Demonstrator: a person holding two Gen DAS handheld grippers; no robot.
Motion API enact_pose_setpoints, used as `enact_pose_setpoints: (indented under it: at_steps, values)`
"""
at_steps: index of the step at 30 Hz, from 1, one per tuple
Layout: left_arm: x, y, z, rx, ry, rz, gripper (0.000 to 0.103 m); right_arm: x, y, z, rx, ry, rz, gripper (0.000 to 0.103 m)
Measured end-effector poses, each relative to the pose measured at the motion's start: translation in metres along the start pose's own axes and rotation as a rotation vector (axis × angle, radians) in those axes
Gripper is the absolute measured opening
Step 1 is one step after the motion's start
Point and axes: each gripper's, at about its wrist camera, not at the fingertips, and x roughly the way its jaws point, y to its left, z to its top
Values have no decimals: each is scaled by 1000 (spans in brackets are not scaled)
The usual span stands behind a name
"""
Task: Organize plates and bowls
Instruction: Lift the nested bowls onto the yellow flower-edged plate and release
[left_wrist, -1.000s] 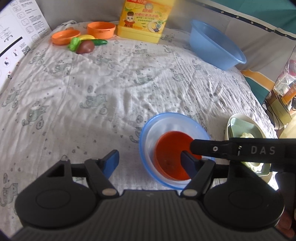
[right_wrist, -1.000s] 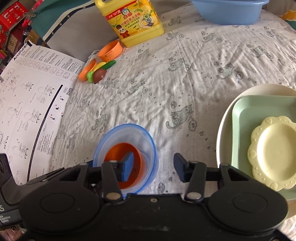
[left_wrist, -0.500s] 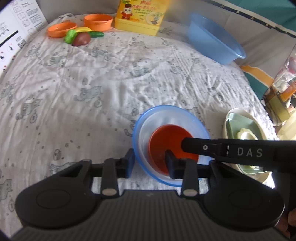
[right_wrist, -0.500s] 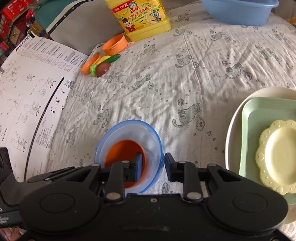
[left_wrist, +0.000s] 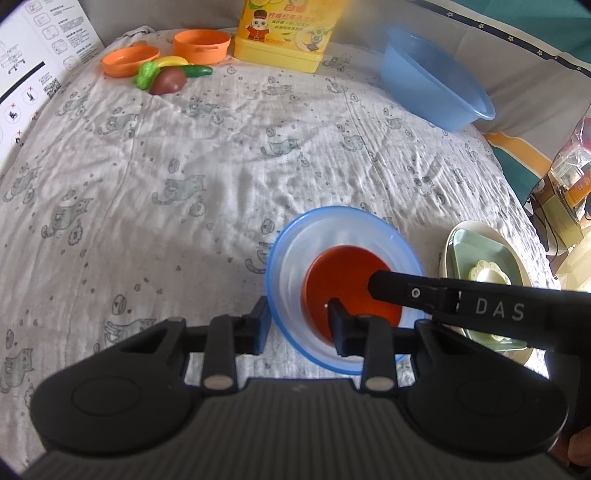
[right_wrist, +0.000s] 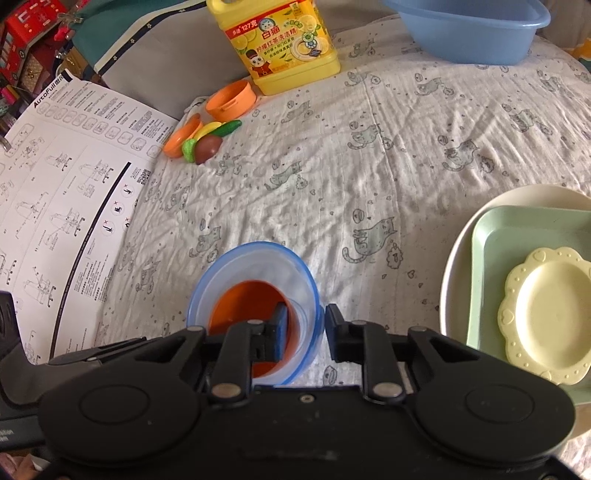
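Observation:
A clear bowl with a blue rim (left_wrist: 295, 236) (right_wrist: 258, 254) holds a smaller orange bowl (left_wrist: 343, 273) (right_wrist: 243, 302) on the cat-print cloth. My left gripper (left_wrist: 297, 325) is shut on the blue-rimmed bowl's near-left wall, one finger outside and one inside. My right gripper (right_wrist: 304, 330) is shut on its right wall the same way. A stack of a cream plate (right_wrist: 480, 236), a green square plate (right_wrist: 517, 243) and a small yellow scalloped plate (right_wrist: 550, 310) lies to the right.
A large blue basin (left_wrist: 432, 81) sits at the far right. A yellow detergent jug (right_wrist: 280, 40), two small orange dishes (left_wrist: 199, 44) and toy vegetables (left_wrist: 166, 75) lie at the far edge. A printed instruction sheet (right_wrist: 55, 184) lies at the left.
Both grippers have closed from open onto the blue-rimmed bowl's wall, the left on its left side and the right on its right side. The bowl sits about where it was.

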Motion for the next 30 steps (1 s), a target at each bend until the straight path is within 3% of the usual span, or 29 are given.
enact_pose_setpoints:
  at_steps: [14,30]
  values:
    - [-17,-30,12,42,-12,3,32,-36,-13,1,36,-75,12,22]
    - [-10,-107,35,130,-11,-52,33,-91,-71,13,137,-192,-16,22]
